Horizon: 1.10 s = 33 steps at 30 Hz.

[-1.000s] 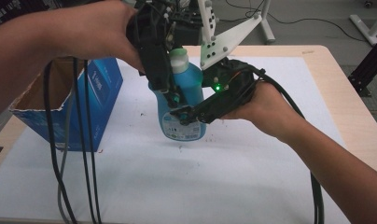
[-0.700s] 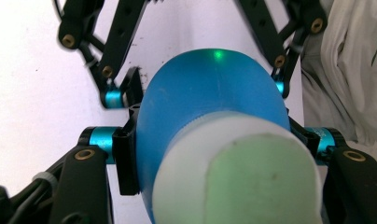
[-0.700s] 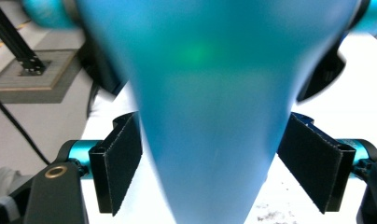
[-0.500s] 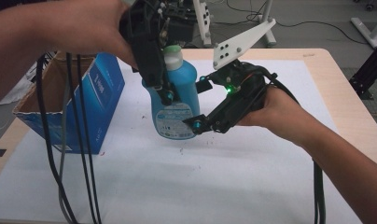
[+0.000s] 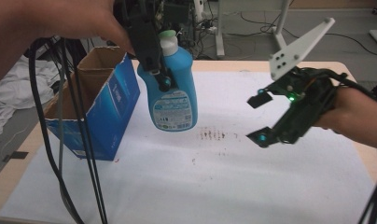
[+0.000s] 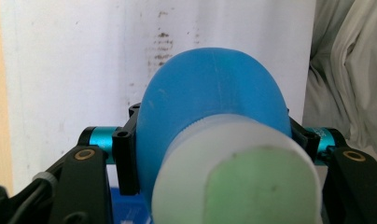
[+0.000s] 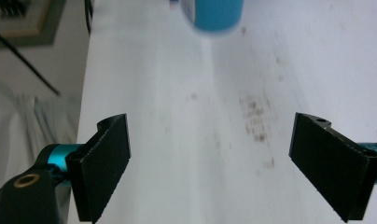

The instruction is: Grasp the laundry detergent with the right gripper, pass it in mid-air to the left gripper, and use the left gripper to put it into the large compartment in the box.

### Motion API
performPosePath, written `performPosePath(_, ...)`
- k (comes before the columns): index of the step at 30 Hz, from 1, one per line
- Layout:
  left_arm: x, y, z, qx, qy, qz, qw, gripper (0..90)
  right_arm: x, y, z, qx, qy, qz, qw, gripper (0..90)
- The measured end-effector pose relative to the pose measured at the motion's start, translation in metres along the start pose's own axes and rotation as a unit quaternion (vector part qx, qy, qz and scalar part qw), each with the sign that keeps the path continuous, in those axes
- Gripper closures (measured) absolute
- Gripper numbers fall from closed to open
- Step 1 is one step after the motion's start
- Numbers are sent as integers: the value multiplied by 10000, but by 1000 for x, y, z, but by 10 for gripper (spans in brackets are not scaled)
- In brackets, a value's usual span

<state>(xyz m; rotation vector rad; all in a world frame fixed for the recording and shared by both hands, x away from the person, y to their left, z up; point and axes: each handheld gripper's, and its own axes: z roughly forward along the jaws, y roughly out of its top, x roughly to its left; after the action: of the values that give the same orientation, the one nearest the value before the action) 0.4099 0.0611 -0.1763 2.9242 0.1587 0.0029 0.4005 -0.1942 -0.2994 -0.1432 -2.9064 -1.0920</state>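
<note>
Now blue bottle (image 5: 171,88), green cap, clamped by left hand-held gripper (image 5: 154,70), right hand-held gripper (image 5: 261,119) spread wide, empty.

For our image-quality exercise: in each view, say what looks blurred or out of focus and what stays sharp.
High view: the blue plastic detergent bottle and open blue cardboard box read fairly sharp. Left gripper view: the bottle's white cap with its green top sits very close and soft-edged, while the stained white table cover looks clearer. Right gripper view: the bottle's base smears with blur; the right gripper jaws are crisp.
</note>
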Motion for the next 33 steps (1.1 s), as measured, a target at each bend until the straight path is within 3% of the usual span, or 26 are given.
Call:
performPosePath(4, 2, -7, -13, 12, 88, -215, 9997, 377, 0, -4, -16, 505, -66, -100, 9987, 120)
performPosePath(9, 6, -18, -35, 0, 199, -508, 9985, 377, -3, -12, -33, 868, -202, -15, 9960, 121)
performPosePath(12, 7, -25, -48, -34, 282, -687, 9972, 377, -4, -16, -40, 1065, -22, 114, 9942, 121)
performPosePath(15, 10, -34, -60, -19, 311, -846, 9959, 377, -5, -20, -44, 1067, -148, 168, 9940, 121)
performPosePath(21, 11, -55, -79, -14, 347, -1131, 9930, 377, -9, -26, -47, 1283, -385, 504, 9897, 121)
performPosePath(28, 12, -83, -97, -76, 462, -1442, 9884, 377, -9, -25, -50, 1267, -390, 344, 9906, 121)
performPosePath(33, 12, -103, -105, -85, 531, -1669, 9845, 377, -11, -25, -51, 1314, -395, 393, 9898, 121)
